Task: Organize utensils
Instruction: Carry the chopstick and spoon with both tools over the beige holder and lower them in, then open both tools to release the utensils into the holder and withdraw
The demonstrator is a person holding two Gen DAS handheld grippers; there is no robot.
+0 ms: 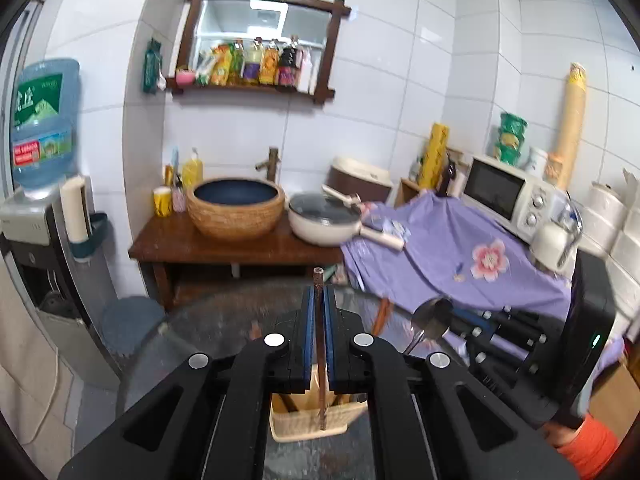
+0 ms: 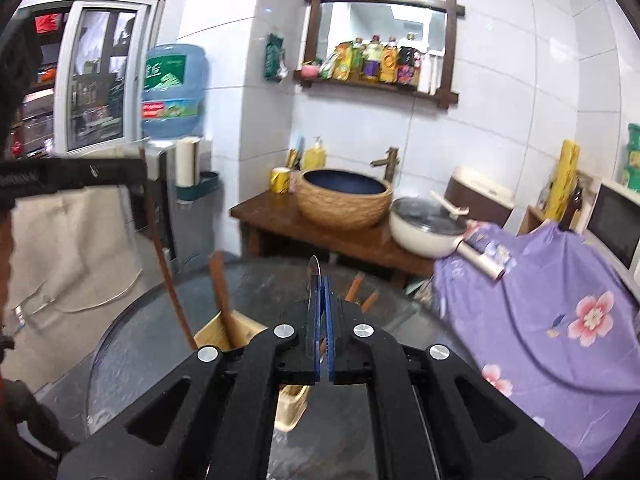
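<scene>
My left gripper (image 1: 319, 296) is shut on a brown chopstick (image 1: 319, 276) that stands upright between the blue pads. Its lower end hangs over a cream woven utensil holder (image 1: 296, 420) on the round glass table (image 1: 224, 320). My right gripper (image 2: 322, 288) is shut on a metal spoon (image 2: 313, 274), seen edge-on above the pads. In the left wrist view the spoon's bowl (image 1: 434, 314) shows to the right. The right wrist view shows the holder (image 2: 218, 330) at lower left with a wooden utensil (image 2: 222, 288) in it, and the held chopstick (image 2: 170, 276) above it.
Beyond the table stands a wooden counter (image 1: 240, 246) with a woven basin (image 1: 236, 208) and a white lidded pan (image 1: 324, 218). A purple flowered cloth (image 1: 460, 256) covers the surface to the right, with a microwave (image 1: 504, 194) behind. A water dispenser (image 1: 40, 128) stands at left.
</scene>
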